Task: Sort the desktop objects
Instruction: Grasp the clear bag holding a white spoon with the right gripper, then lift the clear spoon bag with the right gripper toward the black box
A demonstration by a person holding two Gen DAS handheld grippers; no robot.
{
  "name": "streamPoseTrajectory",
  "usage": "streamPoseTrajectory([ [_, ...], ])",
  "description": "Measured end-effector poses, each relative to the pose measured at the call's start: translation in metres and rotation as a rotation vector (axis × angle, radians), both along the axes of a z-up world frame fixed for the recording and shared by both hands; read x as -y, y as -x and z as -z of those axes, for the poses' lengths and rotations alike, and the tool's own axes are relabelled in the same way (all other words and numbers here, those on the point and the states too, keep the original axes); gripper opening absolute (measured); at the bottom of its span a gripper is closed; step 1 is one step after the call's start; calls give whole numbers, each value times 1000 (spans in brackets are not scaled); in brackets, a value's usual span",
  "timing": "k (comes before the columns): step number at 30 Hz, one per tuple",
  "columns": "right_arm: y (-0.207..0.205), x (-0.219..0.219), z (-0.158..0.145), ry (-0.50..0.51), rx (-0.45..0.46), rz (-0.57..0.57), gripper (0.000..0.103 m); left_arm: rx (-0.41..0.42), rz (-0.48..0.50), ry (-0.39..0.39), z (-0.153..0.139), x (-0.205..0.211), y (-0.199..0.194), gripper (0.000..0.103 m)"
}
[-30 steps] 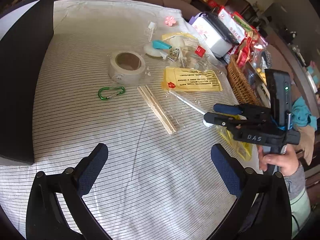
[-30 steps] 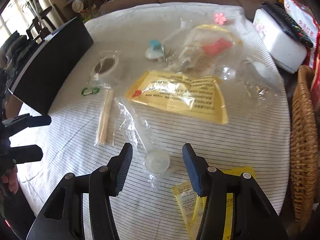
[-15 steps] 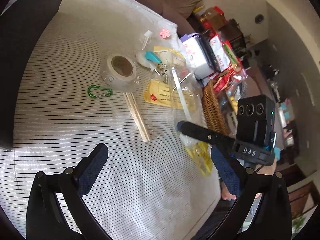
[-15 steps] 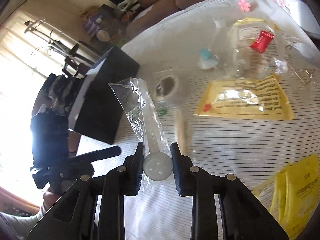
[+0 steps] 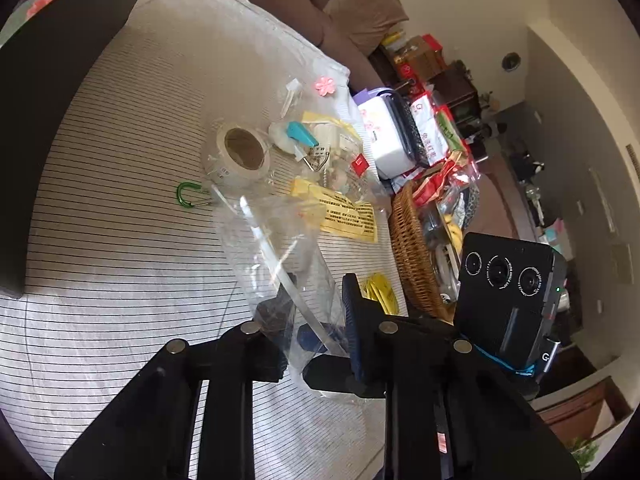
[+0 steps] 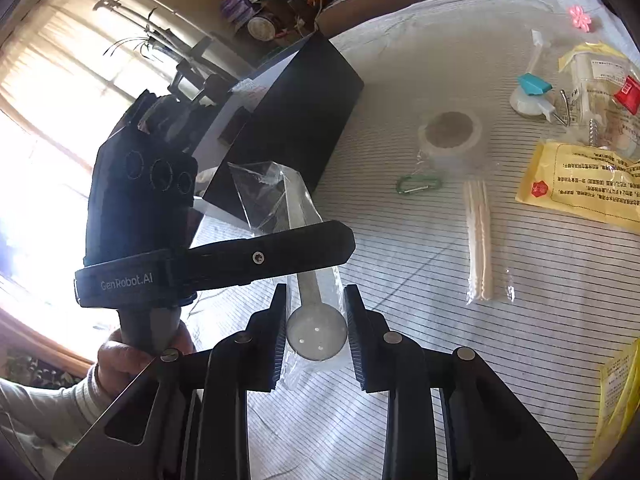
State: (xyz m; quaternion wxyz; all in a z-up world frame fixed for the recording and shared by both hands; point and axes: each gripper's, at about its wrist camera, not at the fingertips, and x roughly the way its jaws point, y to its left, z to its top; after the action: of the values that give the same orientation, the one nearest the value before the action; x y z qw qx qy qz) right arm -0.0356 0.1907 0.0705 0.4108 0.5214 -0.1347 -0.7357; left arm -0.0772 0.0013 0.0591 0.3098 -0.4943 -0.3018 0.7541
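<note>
- Since the earlier frame, the bagged spoon point(image 6: 316, 332) has left the table; the left gripper point(image 5: 316, 320), then wide, has just been closing on its clear bag.
- Right gripper point(image 6: 316, 330) clamps the round bowl; spoon held aloft between both.
- Judged light, rigid; film slippery, so grip bowl or handle.
- Tape roll point(image 6: 450, 136) lies beyond.

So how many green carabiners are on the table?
1. The green carabiner lies on the striped cloth, next to the tape roll and the wrapped chopsticks' far end. Others may hide under the bags.
</note>
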Motion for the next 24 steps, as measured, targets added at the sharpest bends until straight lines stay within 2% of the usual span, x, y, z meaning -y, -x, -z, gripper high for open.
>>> streamPoseTrajectory([
  [2,2,1,-2,-8,-11,-7,34,-32,6,21,-7,-2,-1,16],
  [3,3,-1,-5,-17,-16,-7,44,-49,5,25,-11,-1,-2,16],
  [4,6,-5,-7,-27,-20,0,64,-61,-3,26,-15,1,-2,16],
  [6,13,-24,-13,-26,-26,48,81,-76,-24,20,-22,9,-2,16],
  [10,34,-86,-21,36,-14,269,81,-102,-52,7,-35,24,-1,16],
  [14,50,-120,-26,-2,-15,455,81,-129,-46,1,-46,30,-5,16],
  [17,82,-109,-41,-93,-66,492,81,-153,-32,6,-54,28,-9,16],
  [20,139,-84,-60,-172,-159,522,81,-196,-26,54,-64,27,-15,16],
  [22,189,-63,-59,-251,-171,549,81,-219,-30,79,-71,30,-16,16],
  [24,239,-45,-44,-338,-147,577,81,-231,-39,79,-77,37,-16,16],
])
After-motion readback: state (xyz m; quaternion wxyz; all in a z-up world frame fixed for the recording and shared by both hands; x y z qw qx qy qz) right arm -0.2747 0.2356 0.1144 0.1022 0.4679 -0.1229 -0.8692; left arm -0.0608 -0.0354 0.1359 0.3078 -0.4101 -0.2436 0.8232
